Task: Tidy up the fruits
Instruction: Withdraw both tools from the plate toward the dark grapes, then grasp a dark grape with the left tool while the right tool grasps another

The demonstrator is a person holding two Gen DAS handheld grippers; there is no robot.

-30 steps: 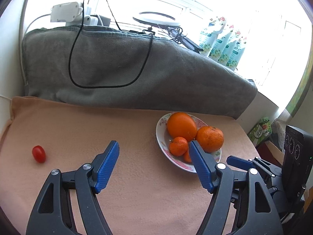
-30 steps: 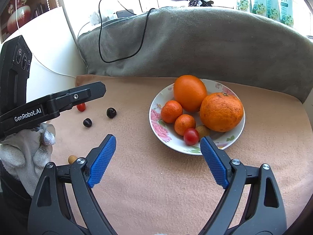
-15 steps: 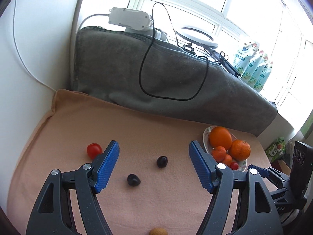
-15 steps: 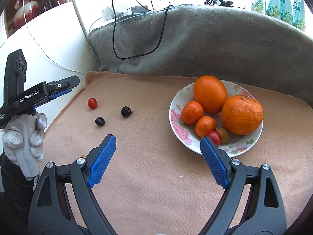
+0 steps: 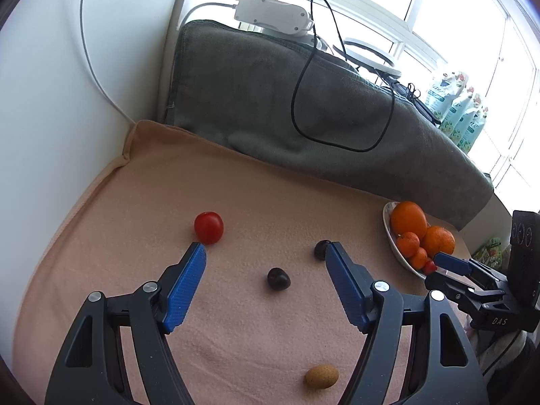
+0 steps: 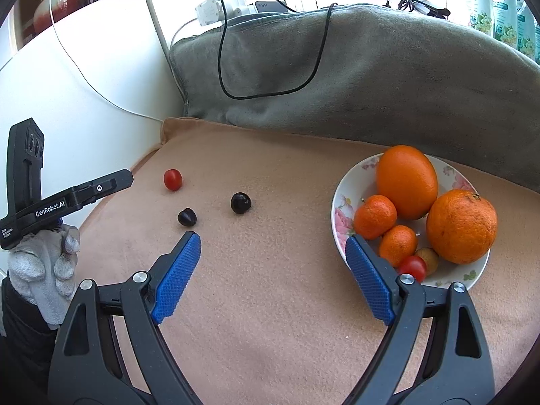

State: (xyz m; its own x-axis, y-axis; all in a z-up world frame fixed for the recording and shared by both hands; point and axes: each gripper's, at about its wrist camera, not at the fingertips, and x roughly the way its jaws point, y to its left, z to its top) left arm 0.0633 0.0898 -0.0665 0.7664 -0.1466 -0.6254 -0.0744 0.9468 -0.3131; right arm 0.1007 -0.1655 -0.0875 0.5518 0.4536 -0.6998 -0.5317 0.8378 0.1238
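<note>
A floral plate (image 6: 341, 209) at the right holds two big oranges, two mandarins, a cherry tomato (image 6: 412, 267) and a small brown fruit; the plate also shows in the left wrist view (image 5: 388, 222). Loose on the peach cloth lie a red cherry tomato (image 5: 208, 227) (image 6: 172, 179), two dark cherries (image 5: 278, 278) (image 5: 320, 249) (image 6: 187, 217) (image 6: 240, 202) and a tan longan (image 5: 321, 376). My left gripper (image 5: 265, 253) is open and empty, with one cherry between its fingers. My right gripper (image 6: 271, 241) is open and empty, left of the plate.
A grey towel-covered bolster (image 6: 371, 74) with a black cable (image 6: 270, 67) lines the back. A white wall (image 5: 67, 84) bounds the left side. A power strip (image 5: 273, 15) and a ring light sit on the sill behind.
The left gripper has swung left and back, away from the plate, so the cherries, tomato and longan come into its view. The right gripper has shifted left. Both stay open.
</note>
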